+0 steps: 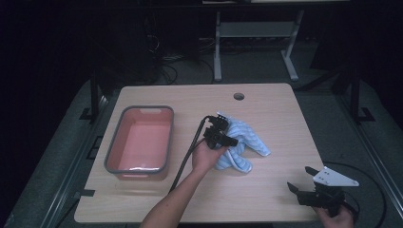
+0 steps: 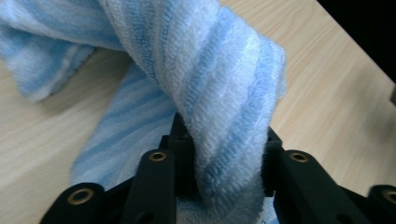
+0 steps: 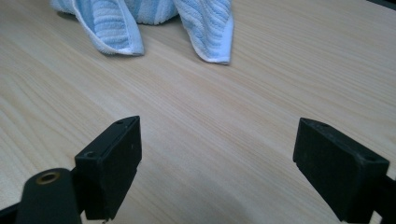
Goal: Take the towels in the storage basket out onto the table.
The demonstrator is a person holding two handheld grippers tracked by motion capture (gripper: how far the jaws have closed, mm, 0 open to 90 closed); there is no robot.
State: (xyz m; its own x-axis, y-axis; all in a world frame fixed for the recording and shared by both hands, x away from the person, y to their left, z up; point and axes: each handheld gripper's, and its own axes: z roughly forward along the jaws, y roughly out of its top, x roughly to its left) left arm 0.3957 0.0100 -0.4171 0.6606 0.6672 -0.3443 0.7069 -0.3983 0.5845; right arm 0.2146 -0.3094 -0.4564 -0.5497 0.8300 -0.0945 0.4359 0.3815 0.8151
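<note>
A light blue striped towel (image 1: pixel 247 140) lies crumpled near the middle of the wooden table (image 1: pixel 271 111). My left gripper (image 1: pixel 227 135) sits at the towel's left side. In the left gripper view a thick fold of the towel (image 2: pixel 224 70) runs down between the two black jaws of the left gripper (image 2: pixel 222 156) and fills the gap, pressed from both sides. My right gripper (image 1: pixel 301 179) rests low near the table's front right corner with its jaws wide apart. Between the jaws of the right gripper (image 3: pixel 217 158) is bare wood, and the towel (image 3: pixel 205 28) lies farther off.
A pink tub with a grey rim (image 1: pixel 142 108) stands at the left of the table, nothing visible inside. A round cable hole (image 1: pixel 239 96) sits near the far edge. A cable (image 1: pixel 187 156) trails from my left gripper toward the front edge.
</note>
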